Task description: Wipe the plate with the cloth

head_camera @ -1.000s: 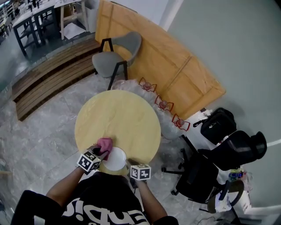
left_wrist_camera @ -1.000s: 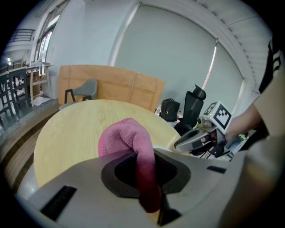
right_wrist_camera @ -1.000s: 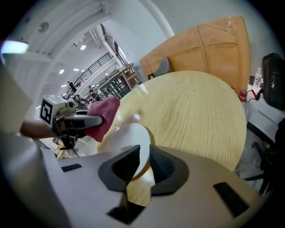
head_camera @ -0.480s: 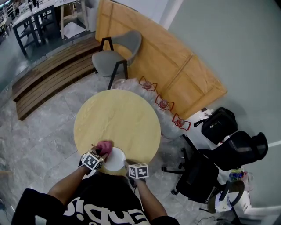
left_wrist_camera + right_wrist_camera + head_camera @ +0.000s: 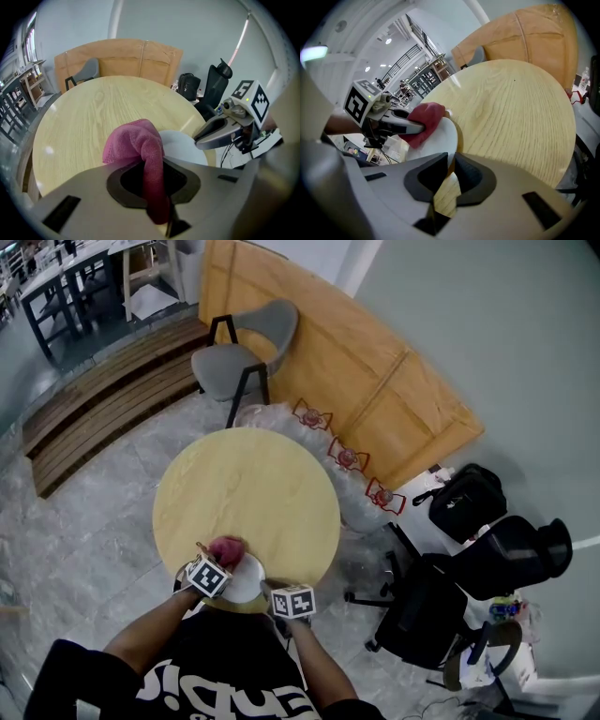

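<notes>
A white plate (image 5: 247,582) sits at the near edge of the round wooden table (image 5: 253,474). My left gripper (image 5: 214,568) is shut on a pink cloth (image 5: 226,549), which rests against the plate's far left rim. In the left gripper view the cloth (image 5: 133,140) bunches ahead of the left gripper (image 5: 157,197), beside the plate (image 5: 183,149). My right gripper (image 5: 281,594) is shut on the plate's near right rim. The right gripper view shows the plate (image 5: 439,137) running into the right gripper (image 5: 449,171), with the cloth (image 5: 424,121) across it.
A grey chair (image 5: 246,352) stands beyond the table. A large wooden board (image 5: 366,381) leans on the wall, with a clear plastic bag with red print (image 5: 347,460) below it. A black office chair (image 5: 441,606) and a black bag (image 5: 466,502) stand to the right.
The left gripper has slid a little to the right with the cloth, along the plate's far rim. The right gripper keeps its hold on the plate.
</notes>
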Tool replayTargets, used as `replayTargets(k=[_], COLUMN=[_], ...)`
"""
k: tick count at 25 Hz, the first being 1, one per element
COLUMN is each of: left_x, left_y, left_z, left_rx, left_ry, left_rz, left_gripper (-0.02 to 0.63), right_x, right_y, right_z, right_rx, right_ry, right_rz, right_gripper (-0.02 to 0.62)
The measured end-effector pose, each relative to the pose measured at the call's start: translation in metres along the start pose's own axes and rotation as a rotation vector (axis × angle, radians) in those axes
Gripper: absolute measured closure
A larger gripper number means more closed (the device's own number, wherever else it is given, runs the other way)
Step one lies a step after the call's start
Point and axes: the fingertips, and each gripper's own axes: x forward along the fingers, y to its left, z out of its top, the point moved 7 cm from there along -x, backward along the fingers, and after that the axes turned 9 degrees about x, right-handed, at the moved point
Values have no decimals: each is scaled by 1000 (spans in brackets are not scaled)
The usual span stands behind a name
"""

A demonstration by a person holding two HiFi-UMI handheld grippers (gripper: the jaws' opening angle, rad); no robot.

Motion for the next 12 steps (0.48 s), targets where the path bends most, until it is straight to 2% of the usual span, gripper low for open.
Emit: replayTargets(k=[12], left_x=[13], left_y=[-14], left_z=[11], left_rx=[19], left_ry=[31], left_rz=[-42], left_gripper=[545], right_x=[0], right_y=[-1], right_z=[1], right_rx=[-7], right_ry=[15], right_rz=[-14], right_gripper=[543])
